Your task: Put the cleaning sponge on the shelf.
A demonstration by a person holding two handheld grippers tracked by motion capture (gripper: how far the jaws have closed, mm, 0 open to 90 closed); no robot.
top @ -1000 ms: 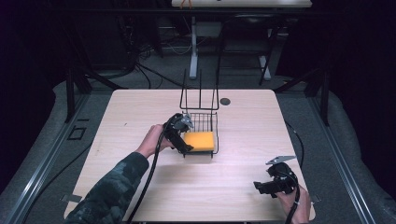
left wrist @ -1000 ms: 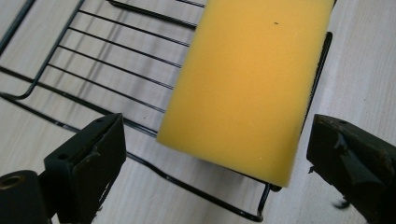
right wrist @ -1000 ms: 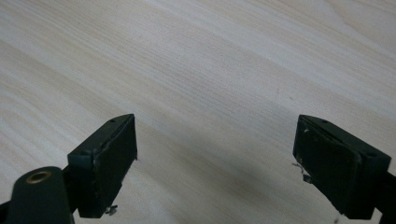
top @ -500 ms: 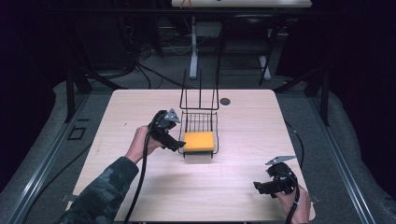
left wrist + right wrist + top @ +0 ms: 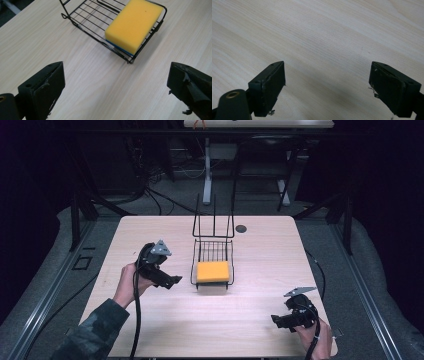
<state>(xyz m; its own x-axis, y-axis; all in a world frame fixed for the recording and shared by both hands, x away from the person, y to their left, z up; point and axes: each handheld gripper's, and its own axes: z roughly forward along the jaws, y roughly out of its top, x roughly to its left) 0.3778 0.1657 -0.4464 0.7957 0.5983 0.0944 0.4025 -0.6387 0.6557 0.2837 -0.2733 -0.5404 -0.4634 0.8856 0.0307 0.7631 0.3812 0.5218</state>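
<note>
Sponge [image 5: 213,271] lies in wire basket [image 5: 212,251]; both tongs [image 5: 175,280] [image 5: 274,320] agape, empty, apart.

A yellow sponge [image 5: 212,271] with a blue underside, a black wire basket [image 5: 212,251], a pale wood-grain table [image 5: 280,260].

We are looking at a scene where light is falling from above onto the table [image 5: 150,330], leaving the room around it sinking into near-black. The high view is looking soft and slightly grainy, with fine detail smearing. The sponge [image 5: 133,23] is glowing brightly in the left gripper view, and the wire basket [image 5: 82,20] is casting a soft shadow on the wood. In the right gripper view, the wood grain is blurring toward the top, and the near jaws are showing slightly out of focus.
</note>
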